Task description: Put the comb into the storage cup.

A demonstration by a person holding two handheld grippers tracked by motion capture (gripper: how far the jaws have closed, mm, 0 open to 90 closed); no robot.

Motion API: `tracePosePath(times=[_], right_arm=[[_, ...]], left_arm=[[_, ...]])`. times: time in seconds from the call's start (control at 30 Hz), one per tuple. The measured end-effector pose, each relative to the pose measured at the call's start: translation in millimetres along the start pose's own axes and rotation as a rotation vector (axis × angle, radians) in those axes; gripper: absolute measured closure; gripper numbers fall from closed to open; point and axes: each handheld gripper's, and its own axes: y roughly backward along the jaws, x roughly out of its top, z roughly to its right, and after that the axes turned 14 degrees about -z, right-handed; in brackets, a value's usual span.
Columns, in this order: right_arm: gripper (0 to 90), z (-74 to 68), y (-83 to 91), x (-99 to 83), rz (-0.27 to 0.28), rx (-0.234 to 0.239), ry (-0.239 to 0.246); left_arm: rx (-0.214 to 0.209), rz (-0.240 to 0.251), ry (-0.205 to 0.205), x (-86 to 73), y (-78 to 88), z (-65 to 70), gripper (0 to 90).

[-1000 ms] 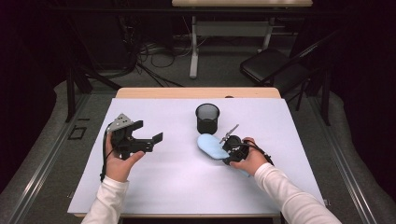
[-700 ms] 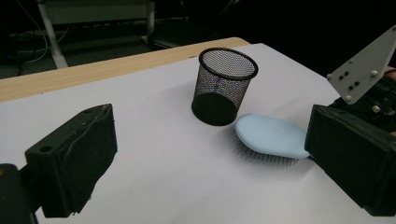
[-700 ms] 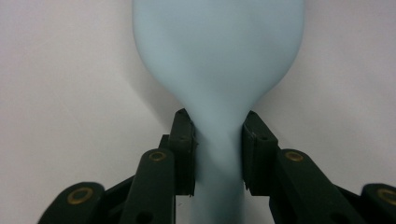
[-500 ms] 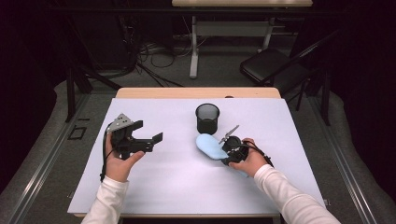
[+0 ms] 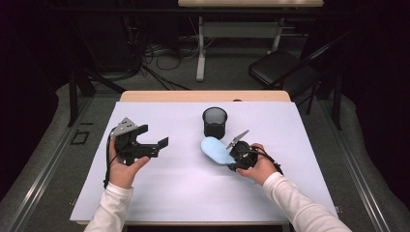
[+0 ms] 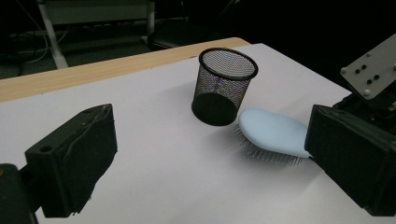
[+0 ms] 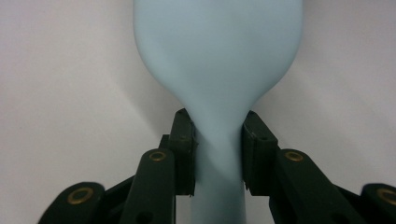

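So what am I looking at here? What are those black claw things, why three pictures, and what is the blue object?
A person sits at a white table and holds a hand-held clamp with two black jaws in each hand. One picture comes from a camera above the table; the other two come from small cameras riding on each clamp. The right gripper is shut on the handle of a light blue hairbrush, bristles down. The left gripper is open, with nothing between its jaws. A black mesh cup stands upright just beyond the brush.

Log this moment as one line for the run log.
right gripper: shut on hairbrush handle | hairbrush: bristles down, beside mesh cup | left gripper: open, holding nothing | table: white
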Motion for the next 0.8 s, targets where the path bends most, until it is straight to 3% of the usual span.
tracePosePath(times=[0.8], right_arm=[[69.4,-13.4,19.7,-0.6,0.167,-0.018,0.009]], left_arm=[[-0.047,0.010,0.011,1.4,-0.1,6.1,2.7]])
